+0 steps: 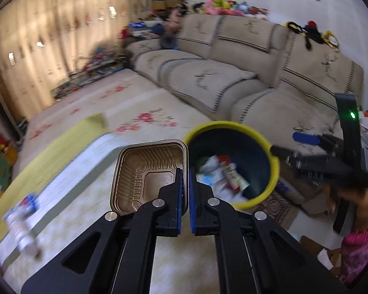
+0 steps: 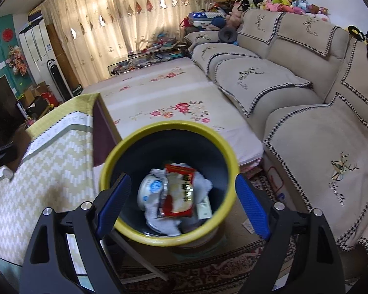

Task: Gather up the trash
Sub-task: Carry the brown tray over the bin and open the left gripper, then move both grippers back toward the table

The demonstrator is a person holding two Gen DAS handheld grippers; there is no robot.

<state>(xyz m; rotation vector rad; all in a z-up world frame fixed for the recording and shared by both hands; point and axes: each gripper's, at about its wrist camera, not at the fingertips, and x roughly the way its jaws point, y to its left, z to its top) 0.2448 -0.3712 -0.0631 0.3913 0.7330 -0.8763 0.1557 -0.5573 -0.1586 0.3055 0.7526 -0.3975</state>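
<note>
My left gripper [image 1: 186, 171] is shut on the rim of a gold plastic food tray [image 1: 144, 171] and holds it beside the yellow-rimmed dark trash bin [image 1: 274, 178]. The bin holds wrappers and paper. My right gripper [image 2: 182, 183] is open and empty, straddling the bin [image 2: 169, 238] from above. Inside the bin lie a red and white snack wrapper [image 2: 177, 193], a white tub [image 2: 151, 191] and tissues. The right gripper also shows in the left wrist view [image 1: 306, 144], above the bin's far side.
A table with a yellow-patterned cloth [image 2: 36, 183] stands left of the bin; a blurred blue and white packet [image 1: 22, 220] lies on it. A beige sofa [image 2: 294, 93] is at the right, a floral-covered low table [image 2: 159, 93] behind, a patterned rug [image 2: 220, 264] below.
</note>
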